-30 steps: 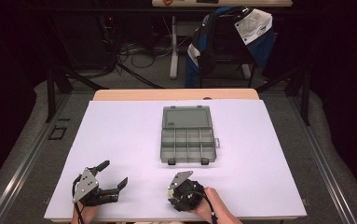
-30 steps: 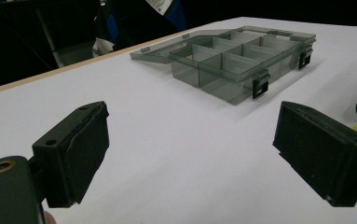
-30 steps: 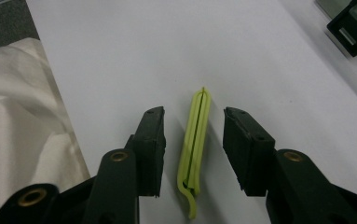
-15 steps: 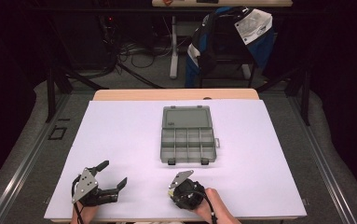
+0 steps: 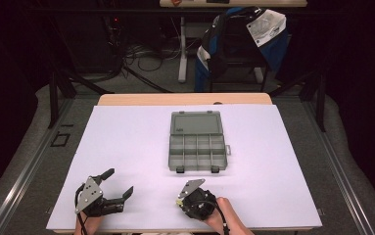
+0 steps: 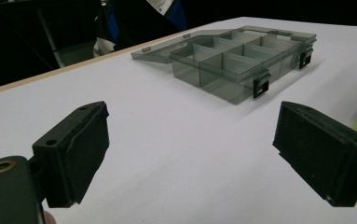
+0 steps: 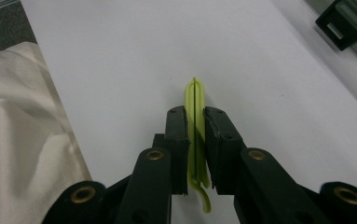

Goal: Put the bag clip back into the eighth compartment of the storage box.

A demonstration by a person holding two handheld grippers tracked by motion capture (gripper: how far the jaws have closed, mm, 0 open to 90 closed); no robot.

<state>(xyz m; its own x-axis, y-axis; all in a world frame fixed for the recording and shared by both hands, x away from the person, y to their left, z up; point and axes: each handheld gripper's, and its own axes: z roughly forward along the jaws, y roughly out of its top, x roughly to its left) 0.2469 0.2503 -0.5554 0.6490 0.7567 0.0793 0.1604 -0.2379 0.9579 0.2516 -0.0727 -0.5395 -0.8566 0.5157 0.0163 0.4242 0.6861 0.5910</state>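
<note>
Yellow-green clip (image 7: 195,126) now pinched in right tongs (image 7: 195,119), which have just closed on it; left tongs (image 6: 190,154) wide open, empty; open organizer box (image 5: 197,143) unfilled.

A yellow-green clip (image 7: 195,126) sits between the black right gripper (image 7: 195,135) pads; the tabletop (image 5: 126,147) is plain white, the open box (image 5: 197,144) translucent grey with black latches.
</note>
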